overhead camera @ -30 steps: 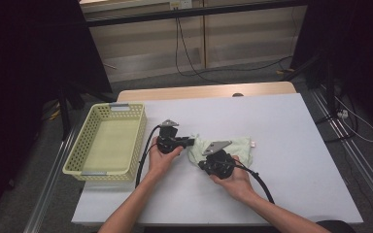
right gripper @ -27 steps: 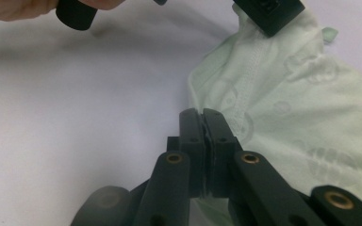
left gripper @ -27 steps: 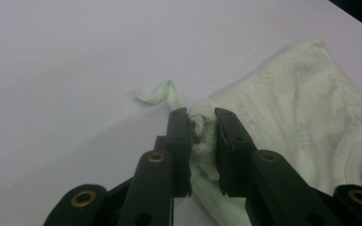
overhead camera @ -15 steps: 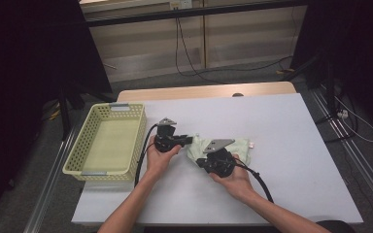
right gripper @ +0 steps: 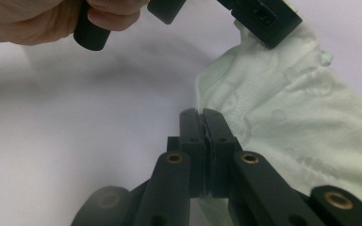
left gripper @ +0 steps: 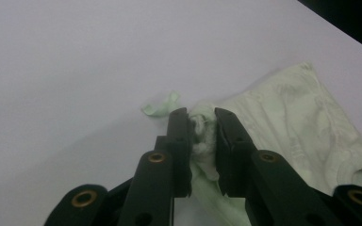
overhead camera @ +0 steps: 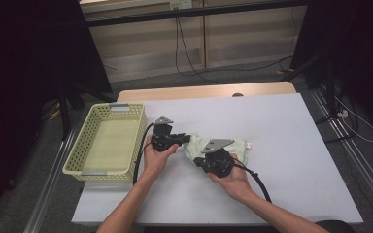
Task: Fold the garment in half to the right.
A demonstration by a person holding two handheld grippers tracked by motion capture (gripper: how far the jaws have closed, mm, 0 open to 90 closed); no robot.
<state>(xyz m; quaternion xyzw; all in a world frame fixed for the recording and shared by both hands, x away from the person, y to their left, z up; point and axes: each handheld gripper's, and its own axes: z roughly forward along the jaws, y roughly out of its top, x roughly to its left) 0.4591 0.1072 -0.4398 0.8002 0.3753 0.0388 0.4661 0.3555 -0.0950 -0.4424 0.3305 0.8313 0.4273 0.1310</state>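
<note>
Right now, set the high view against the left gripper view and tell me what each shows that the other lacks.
High view alone: the yellow basket at the table's left, both forearms, the right gripper low on the pale green cloth, and the floor with cables beyond.

Left gripper view alone: a close look at the left gripper, its jaws pinching a bunched fold of the cloth, and the fabric's faint printed pattern.

Both: the cloth lying on the white table, with the left gripper at its edge.

Black gripper (left gripper: pixel 201 123) jaws with brass screws, trailing black cable (overhead camera: pixel 138 155).
</note>
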